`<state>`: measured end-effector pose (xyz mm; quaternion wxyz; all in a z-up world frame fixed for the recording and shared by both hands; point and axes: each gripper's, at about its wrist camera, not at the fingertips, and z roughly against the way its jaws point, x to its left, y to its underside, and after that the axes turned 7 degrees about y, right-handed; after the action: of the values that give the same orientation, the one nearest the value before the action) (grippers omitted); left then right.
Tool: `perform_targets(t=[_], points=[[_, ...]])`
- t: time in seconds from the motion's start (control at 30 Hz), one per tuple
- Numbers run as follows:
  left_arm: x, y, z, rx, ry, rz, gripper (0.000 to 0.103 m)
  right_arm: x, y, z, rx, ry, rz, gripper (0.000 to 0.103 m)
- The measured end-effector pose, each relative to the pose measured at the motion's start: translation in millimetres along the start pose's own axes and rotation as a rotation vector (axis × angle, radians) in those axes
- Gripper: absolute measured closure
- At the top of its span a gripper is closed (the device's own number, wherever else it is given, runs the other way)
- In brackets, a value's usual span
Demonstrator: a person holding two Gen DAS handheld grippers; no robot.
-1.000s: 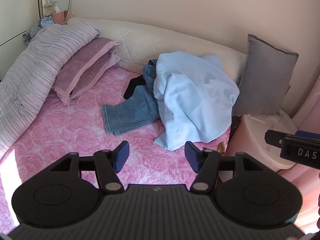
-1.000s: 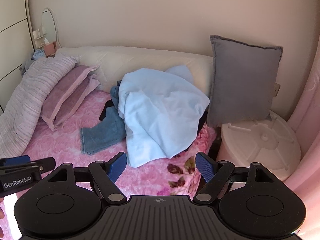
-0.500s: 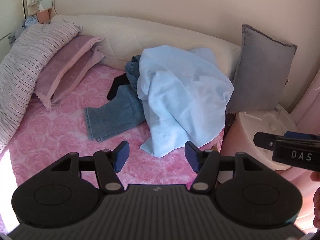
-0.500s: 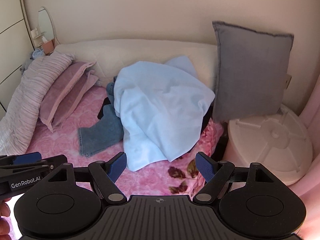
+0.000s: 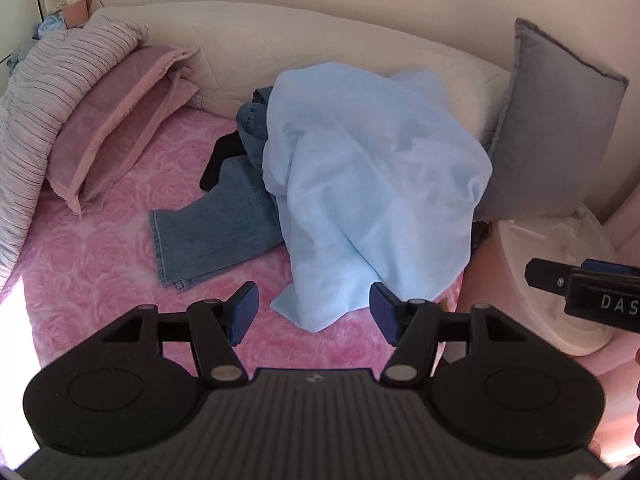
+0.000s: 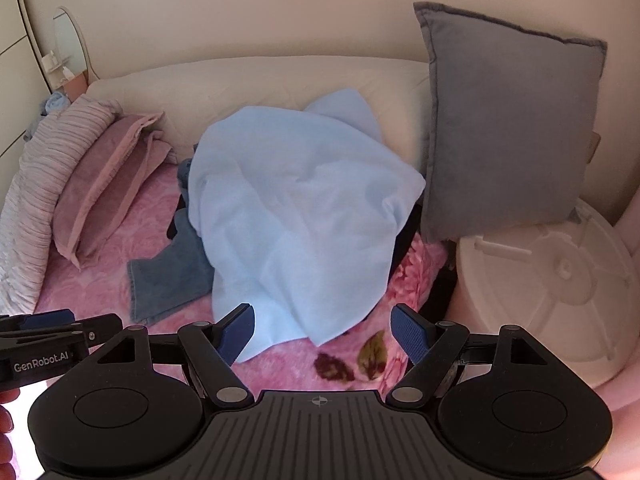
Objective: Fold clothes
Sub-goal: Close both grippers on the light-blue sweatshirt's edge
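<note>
A crumpled light blue cloth (image 5: pixel 368 196) (image 6: pixel 296 216) lies heaped on the pink bed cover, draped over blue jeans (image 5: pixel 208 236) (image 6: pixel 168 280) whose leg sticks out to the left. A black garment (image 5: pixel 218 160) peeks out beside the jeans. My left gripper (image 5: pixel 314 312) hovers open just short of the blue cloth's near corner, holding nothing. My right gripper (image 6: pixel 322 330) is open too, above the cloth's near edge, empty. The right gripper's body (image 5: pixel 592 294) shows at the left wrist view's right edge, and the left gripper's body (image 6: pixel 48 344) at the right wrist view's left edge.
A grey cushion (image 5: pixel 552 132) (image 6: pixel 504 128) leans on the wall at the right. A white round tub (image 6: pixel 552 288) stands beside the bed. Mauve pillows (image 5: pixel 116 120) and a striped duvet (image 5: pixel 36 112) lie at the left, a long cream bolster (image 5: pixel 320 48) along the wall.
Both grippers have moved forward toward the clothes pile; the blue cloth looms larger and nearer the fingertips. Both stay open and nothing has been grasped.
</note>
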<state>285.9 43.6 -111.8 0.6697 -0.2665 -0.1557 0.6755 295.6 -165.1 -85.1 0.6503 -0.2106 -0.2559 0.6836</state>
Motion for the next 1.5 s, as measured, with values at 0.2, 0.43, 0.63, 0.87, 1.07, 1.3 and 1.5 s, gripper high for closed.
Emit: perform_targets(t=[0.2, 0.43, 0.63, 0.87, 1.07, 1.3, 1.5], points=[[-5, -26, -38, 0.019, -0.005, -0.007, 0.045, -11, -24, -39, 0.016, -0.002, 0.005, 0.024], [-10, -56, -82, 0.022, -0.002, -0.008, 0.045, -22, -51, -86, 0.026, -0.013, 0.006, 0.024], [-10, -72, -118, 0.017, 0.001, -0.008, 0.045, -31, -67, -123, 0.034, -0.020, -0.018, 0.024], [-2, -83, -153, 0.008, 0.019, -0.003, 0.045, -40, -77, -165, 0.043, -0.019, -0.055, 0.024], [6, -90, -181, 0.017, 0.027, 0.005, 0.045, -46, -82, -195, 0.058, -0.016, -0.083, 0.024], [22, -100, -209, -0.001, 0.017, 0.025, 0.042, -58, -83, -229, 0.079, 0.003, -0.164, 0.024], [36, -109, -226, -0.052, 0.033, 0.069, 0.036, -74, -83, -253, 0.073, 0.026, -0.278, 0.024]])
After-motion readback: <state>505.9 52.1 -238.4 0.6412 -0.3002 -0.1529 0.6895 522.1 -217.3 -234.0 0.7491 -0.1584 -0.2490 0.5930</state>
